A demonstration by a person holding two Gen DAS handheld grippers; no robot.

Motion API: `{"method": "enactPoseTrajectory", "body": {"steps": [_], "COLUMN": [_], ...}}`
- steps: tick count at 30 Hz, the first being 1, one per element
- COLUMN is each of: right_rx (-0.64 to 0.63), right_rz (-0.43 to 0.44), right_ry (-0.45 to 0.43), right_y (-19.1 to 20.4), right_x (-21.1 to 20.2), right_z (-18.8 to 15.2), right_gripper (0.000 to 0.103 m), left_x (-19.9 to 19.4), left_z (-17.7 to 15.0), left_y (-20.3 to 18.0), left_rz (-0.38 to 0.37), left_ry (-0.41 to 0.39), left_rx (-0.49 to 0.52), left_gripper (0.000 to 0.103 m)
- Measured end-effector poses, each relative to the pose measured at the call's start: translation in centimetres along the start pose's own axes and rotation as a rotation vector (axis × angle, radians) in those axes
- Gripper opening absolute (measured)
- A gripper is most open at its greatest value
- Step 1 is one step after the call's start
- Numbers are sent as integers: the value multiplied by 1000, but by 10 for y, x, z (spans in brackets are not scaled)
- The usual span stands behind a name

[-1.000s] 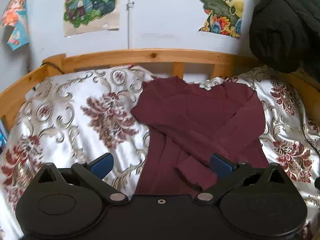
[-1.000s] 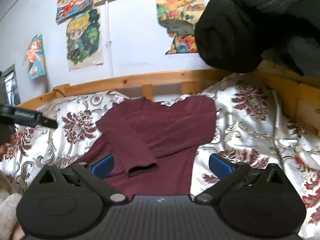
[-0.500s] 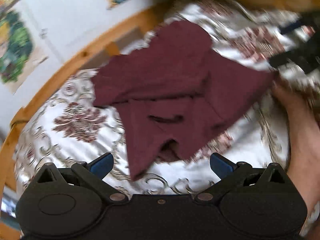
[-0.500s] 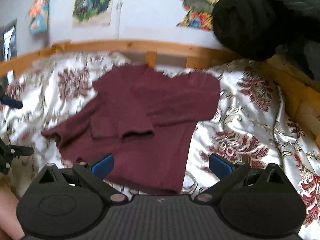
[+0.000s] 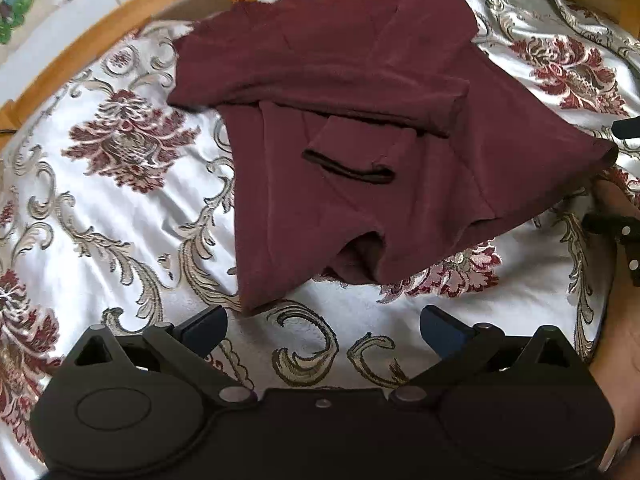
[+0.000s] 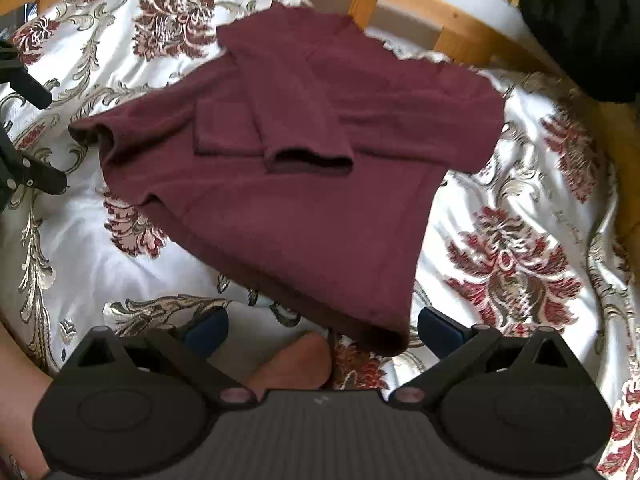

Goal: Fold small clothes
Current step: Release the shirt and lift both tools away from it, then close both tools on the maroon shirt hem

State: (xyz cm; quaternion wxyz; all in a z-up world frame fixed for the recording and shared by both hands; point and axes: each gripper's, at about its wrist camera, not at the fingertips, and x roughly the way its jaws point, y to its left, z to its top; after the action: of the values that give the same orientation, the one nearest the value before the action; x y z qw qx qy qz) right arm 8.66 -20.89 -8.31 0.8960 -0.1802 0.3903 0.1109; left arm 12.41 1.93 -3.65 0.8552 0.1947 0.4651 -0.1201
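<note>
2 tongs (image 5: 322, 326) (image 6: 322, 326) agape low over maroon top (image 5: 360, 140), perhaps untouched

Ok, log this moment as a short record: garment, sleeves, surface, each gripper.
garment: maroon long-sleeved top, lying on the bed, hem toward the grippers
sleeves: both folded inward across the front, cuffs overlapping near the middle
surface: floral satin bedspread inside a wooden bed frame
left gripper: open, empty, near a hem corner
right gripper: open, empty, near the other hem corner
</note>
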Motion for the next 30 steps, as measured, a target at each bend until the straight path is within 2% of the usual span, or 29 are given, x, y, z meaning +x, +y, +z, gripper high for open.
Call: {"method": "enactPoseTrajectory", "body": {"steps": [6,9,14,17,20,23,25,27,29,30], "right_rx": [47,61,54,7,-6,-5,-23,-47,-56,-56], "right_rz": [-4,-36,-19,5,-15,-50,-92,-121,-125,-117], "right_ry": [73,93,114,120,123,91,50,22,7,0], "right_y": [-21,-29,-30,-22,-16,-16,-16,-15,-16,-17], "right_x": [26,35,42,46,49,51,50,49,48,46], "right_z": [10,13,11,11,13,17,19,21,21,20], "right_gripper": [103,103,103,103,103,102,99,91,82,76], "left_x": [25,36,54,51,54,58,60,61,59,59], "left_z": [14,18,14,12,12,14,16,17,17,17], "left_y": [17,18,1,-9,-11,-6,-3,-1,-1,-1], "left_rz": [-86,-57,18,49,79,109,125,139,156,164], "left_ry": [46,39,69,31,8,-15,-27,-42,-59,-65], "left_rx": [70,152,290,366,397,380,371,370,368,368], "left_gripper": [102,102,102,102,103,103,103,99,87,84]}}
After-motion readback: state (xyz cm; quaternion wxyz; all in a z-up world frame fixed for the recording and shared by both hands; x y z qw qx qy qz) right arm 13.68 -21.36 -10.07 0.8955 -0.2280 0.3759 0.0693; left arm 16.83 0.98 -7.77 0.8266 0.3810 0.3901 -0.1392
